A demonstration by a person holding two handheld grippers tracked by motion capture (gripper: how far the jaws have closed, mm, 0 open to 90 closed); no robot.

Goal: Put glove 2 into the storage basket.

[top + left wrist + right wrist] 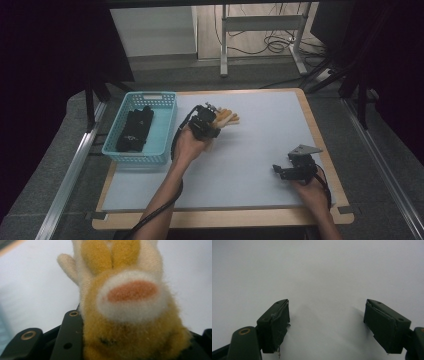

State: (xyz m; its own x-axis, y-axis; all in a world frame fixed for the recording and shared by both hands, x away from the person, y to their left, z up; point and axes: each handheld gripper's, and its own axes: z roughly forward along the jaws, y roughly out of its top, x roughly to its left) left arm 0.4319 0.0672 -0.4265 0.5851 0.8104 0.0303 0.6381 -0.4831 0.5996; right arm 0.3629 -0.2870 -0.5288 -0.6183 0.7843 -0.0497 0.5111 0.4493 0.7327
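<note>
A fuzzy yellow and cream glove [228, 118] lies on the white table top [260, 130], just right of the basket. My left gripper [213, 116] is shut on its cuff end. In the left gripper view the glove [130, 292] is pressed between the jaws, showing an orange patch ringed in white and its fingers pointing away. My right gripper [281, 165] rests low over the table at the front right. In the right gripper view this gripper [327, 307] is open, with bare white surface between its pads [278, 325].
A turquoise plastic basket [165, 125] stands at the table's left and holds a dark folded item [135, 130]. The table's wooden edge [220, 217] runs along the front. A metal frame and cables sit on the floor beyond the table.
</note>
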